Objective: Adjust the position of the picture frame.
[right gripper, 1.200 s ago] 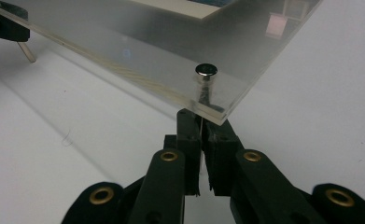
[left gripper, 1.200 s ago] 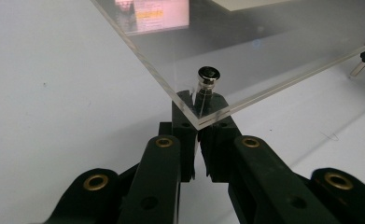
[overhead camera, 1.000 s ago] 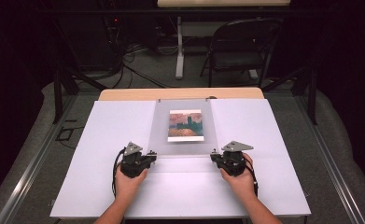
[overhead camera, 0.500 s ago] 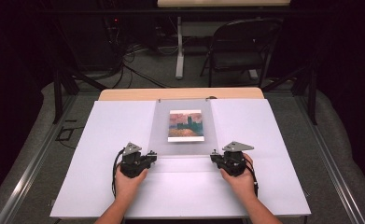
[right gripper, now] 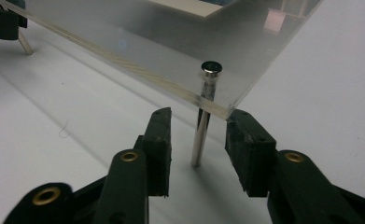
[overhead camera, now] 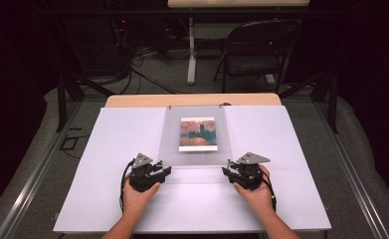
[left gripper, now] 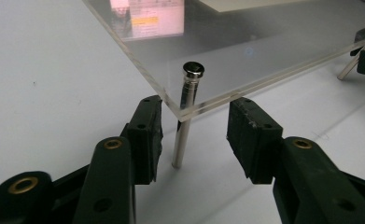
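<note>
1. Both grippers have just been opening: the left gripper point(left gripper: 194, 135) and right gripper point(right gripper: 199, 140) stand released, each straddling a metal pin point(left gripper: 186, 116) untouched.
2. The clear acrylic frame point(overhead camera: 194, 154) with its picture point(overhead camera: 198, 133) rests mid-table on those pins.
3. Letting go looks finished; next, I'd judge, both back straight away without nudging the pins.

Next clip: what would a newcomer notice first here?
A clear acrylic panel with a small painted picture in it lies mid-table on the white sheet. The left gripper and right gripper flank its near corners, jaws just opened around the metal pins there.
</note>
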Available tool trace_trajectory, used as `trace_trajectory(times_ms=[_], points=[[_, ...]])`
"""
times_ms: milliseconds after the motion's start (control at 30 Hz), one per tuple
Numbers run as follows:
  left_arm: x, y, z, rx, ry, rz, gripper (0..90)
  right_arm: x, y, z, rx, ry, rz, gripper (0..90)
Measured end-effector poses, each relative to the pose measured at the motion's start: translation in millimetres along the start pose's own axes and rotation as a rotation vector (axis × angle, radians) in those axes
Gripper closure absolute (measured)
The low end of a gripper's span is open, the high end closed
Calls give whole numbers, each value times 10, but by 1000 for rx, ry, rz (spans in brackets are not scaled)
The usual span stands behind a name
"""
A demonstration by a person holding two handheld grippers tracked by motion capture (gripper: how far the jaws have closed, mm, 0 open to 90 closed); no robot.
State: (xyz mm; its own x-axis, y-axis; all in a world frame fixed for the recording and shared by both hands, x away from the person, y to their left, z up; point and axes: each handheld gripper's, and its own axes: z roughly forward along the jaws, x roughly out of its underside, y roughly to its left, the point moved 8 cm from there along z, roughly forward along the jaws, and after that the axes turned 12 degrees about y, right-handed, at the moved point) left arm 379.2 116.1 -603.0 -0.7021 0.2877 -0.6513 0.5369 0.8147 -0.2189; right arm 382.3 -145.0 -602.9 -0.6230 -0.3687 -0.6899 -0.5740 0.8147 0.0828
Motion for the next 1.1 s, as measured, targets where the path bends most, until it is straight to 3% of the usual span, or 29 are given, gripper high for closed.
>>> trace_trajectory(times_ms=[133, 367, 733, 867, 1100], points=[[7, -11, -10, -16, -7, 6, 472, 21, 0, -9, -3, 3, 2, 536], [13, -29, -35, -10, -10, 15, 435, 25, -2, -30, -7, -11, 1, 471], [37, -75, -95, -2, -2, 23, 395, 40, 26, -55, -5, -1, -19, 463], [50, -54, -143, -18, -11, 25, 373, 63, 34, -85, 5, 8, -30, 448], [107, -19, -281, 30, -17, -24, 370, 137, 68, -190, 23, 41, -46, 429]])
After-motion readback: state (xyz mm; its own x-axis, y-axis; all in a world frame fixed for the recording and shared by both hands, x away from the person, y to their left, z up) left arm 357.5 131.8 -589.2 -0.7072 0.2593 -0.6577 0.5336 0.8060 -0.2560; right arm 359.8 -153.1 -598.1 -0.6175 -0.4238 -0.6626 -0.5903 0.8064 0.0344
